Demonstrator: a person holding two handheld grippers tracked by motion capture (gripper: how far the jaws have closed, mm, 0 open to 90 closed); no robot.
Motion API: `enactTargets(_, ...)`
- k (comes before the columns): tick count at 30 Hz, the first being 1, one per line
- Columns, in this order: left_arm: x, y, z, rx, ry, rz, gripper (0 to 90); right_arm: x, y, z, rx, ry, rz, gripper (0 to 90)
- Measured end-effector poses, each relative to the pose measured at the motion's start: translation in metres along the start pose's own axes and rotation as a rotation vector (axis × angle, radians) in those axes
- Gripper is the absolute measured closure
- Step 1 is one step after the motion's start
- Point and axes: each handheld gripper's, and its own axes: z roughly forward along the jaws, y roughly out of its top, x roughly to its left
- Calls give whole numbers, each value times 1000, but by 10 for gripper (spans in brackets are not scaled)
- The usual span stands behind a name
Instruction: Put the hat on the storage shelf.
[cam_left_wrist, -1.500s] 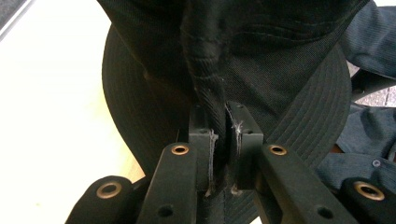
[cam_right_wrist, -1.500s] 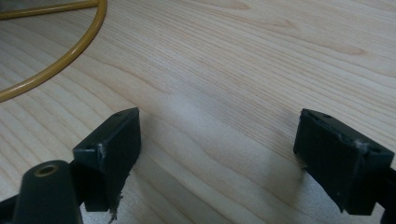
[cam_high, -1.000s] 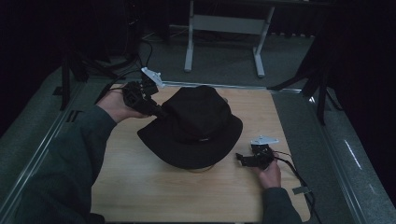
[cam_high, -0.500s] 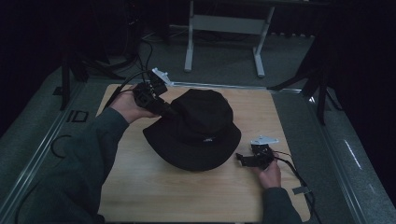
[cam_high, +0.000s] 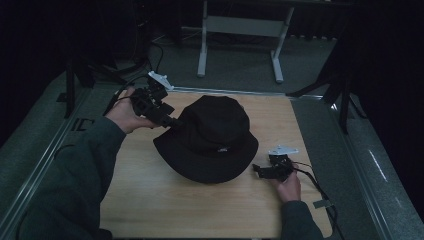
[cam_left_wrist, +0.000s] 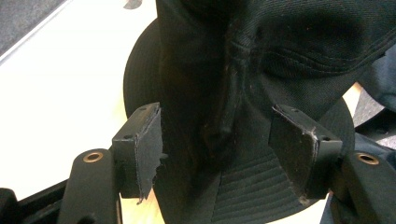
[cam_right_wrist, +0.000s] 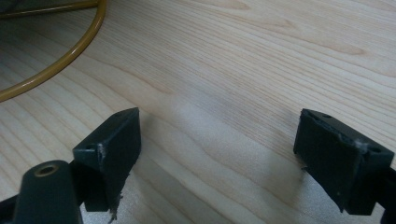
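A black bucket hat (cam_high: 215, 135) lies crown up in the middle of the wooden table (cam_high: 150, 200). My left gripper (cam_high: 172, 121) reaches in from the far left and meets the hat's left edge. In the left gripper view its jaws stand apart, one on each side of a raised fold of the hat (cam_left_wrist: 280, 37), and the pads (cam_left_wrist: 144, 144) do not press it; the gripper (cam_left_wrist: 217, 140) is open. My right gripper (cam_high: 259, 171) rests low at the hat's right front, just off the brim. In the right gripper view it (cam_right_wrist: 219, 144) is open over bare wood.
A yellow cable (cam_right_wrist: 70, 53) curves across the wood ahead of the right gripper. A black cable (cam_high: 320, 190) trails from the right gripper toward the table's front right. A metal stand (cam_high: 240, 30) is on the floor beyond the far edge.
My left gripper has moved away from me and to the right, up to the hat's left edge, and the brim there has lifted. The right gripper has stayed put.
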Motion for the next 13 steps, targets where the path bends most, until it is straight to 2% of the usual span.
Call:
enactTargets(2, 3, -4, -2, 4, 10, -2, 357, 0, 0, 0, 0, 0, 0, 148)
enactTargets(5, 5, -9, -4, -6, 29, -27, 361, 0, 0, 0, 0, 0, 0, 149)
enactTargets(6, 6, -11, -6, -6, 58, -39, 365, 0, 0, 0, 0, 0, 0, 148)
enactTargets(10, 10, -18, -14, -35, 95, -72, 373, 0, 0, 0, 0, 0, 0, 148)
enactTargets(12, 10, -23, -18, -51, 123, -81, 373, 0, 0, 0, 0, 0, 0, 148)
enactTargets(13, 10, -23, -18, -51, 123, -81, 373, 0, 0, 0, 0, 0, 0, 148)
